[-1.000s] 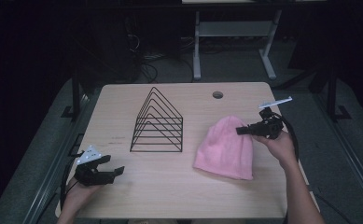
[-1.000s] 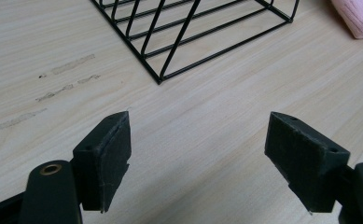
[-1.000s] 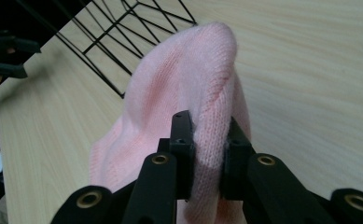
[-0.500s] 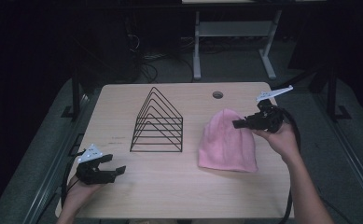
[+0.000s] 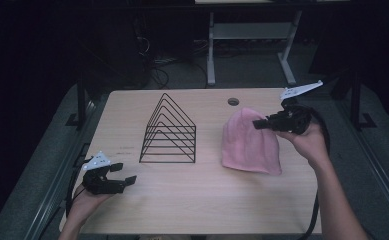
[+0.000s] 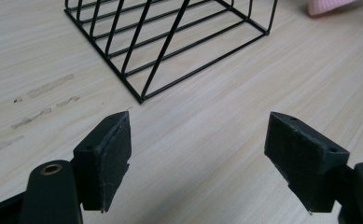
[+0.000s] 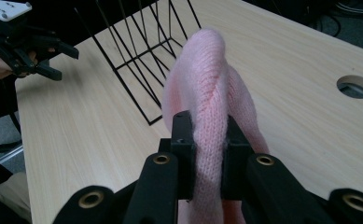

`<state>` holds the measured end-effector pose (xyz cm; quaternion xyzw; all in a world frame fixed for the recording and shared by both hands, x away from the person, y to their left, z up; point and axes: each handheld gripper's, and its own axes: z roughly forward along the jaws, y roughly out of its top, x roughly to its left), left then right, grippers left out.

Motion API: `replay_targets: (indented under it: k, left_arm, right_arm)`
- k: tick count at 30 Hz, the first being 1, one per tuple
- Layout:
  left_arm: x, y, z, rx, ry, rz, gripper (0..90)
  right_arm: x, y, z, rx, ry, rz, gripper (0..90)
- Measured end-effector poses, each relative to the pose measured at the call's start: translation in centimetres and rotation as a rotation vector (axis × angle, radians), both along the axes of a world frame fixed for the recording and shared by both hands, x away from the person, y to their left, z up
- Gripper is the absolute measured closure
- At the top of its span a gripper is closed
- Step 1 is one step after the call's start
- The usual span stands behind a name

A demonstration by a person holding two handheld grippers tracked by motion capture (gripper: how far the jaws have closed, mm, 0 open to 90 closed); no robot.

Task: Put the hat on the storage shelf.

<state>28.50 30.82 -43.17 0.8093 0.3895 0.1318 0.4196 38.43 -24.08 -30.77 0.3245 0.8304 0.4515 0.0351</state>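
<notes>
Pink knitted wool hat (image 5: 249, 142) hangs pinched in the right claw (image 5: 258, 125), its hem on the wooden desk (image 5: 192, 200). The left claw (image 5: 124, 172) gapes empty. The thin fold could slip free, or snag the black wire triangular rack (image 5: 169, 131).

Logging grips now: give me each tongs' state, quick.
Left tongs: open, holding nothing, above the table.
Right tongs: closed on the pink knitted hat.

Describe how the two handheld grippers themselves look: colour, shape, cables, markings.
Both the left gripper and the right gripper are black, each topped by a grey three-cornered plate and trailing a black cable. The jaws end in blocky black pads, with brass-coloured rings set in the arms behind them. No sleeves show on the forearms.
</notes>
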Motion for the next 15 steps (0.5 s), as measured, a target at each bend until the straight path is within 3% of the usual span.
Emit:
replay_targets:
  k: [15]
  left_arm:
    - [0.7, -0.2, 1.7, -0.006, 0.009, -0.063, 22.8]
  right_arm:
    - [0.0, 0.1, 3.5, -0.019, -0.060, 0.014, 79.5]
